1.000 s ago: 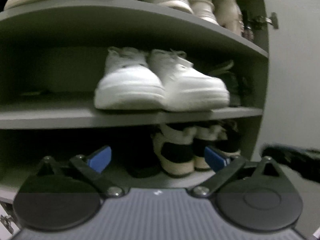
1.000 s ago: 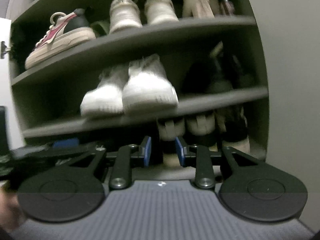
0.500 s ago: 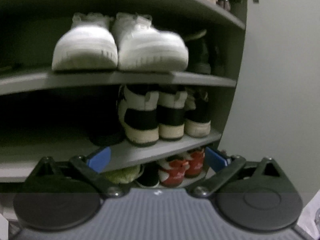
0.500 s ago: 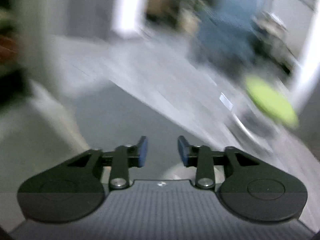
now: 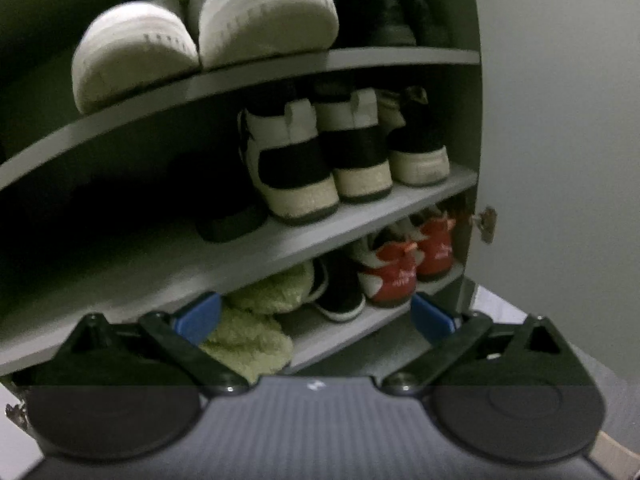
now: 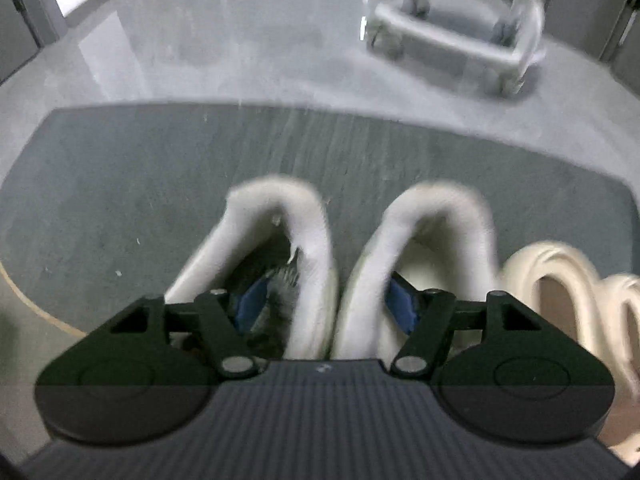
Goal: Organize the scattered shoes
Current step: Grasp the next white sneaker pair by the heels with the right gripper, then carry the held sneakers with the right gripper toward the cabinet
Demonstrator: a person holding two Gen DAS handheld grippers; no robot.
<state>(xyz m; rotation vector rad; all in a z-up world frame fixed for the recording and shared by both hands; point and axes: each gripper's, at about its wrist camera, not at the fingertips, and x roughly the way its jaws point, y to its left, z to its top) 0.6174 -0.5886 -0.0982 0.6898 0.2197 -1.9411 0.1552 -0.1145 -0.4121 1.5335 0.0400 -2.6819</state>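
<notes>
Right gripper [image 6: 326,304]: spread, one blue finger dipped into each of two white shoes, so that the adjoining inner walls stand between the pads; whether the walls are yet pinched cannot be told. Judged a hold meant to lift both shoes as one pair.

Left white shoe [image 6: 260,248] and right white shoe [image 6: 424,240]: set side by side on the grey mat [image 6: 120,168], touching or nearly so, openings turned up toward the camera. Further cream footwear [image 6: 560,280] is seen just beside them at the right, blurred. The tool is pointed steeply down, the floor [image 6: 240,40] and a wheeled frame [image 6: 460,40] lying far behind.

Left gripper [image 5: 316,316]: released, fingers wide apart, nothing held between them. It is aimed roughly level at the open shoe cabinet [image 5: 476,120], low down, near the bottom shelf.

Cabinet contents, top to bottom: white sneakers [image 5: 208,32] toe-out with dark shoes at their right; black-and-white high-tops [image 5: 316,160] heel-out, a dark space left open at their left; green fluffy slippers [image 5: 256,328], a black shoe [image 5: 340,292] and red-and-white sneakers [image 5: 404,268] on the lowest shelf.

Status, judged: shelved pairs are ranged in rows; the white pair on the mat lies outside the cabinet
</notes>
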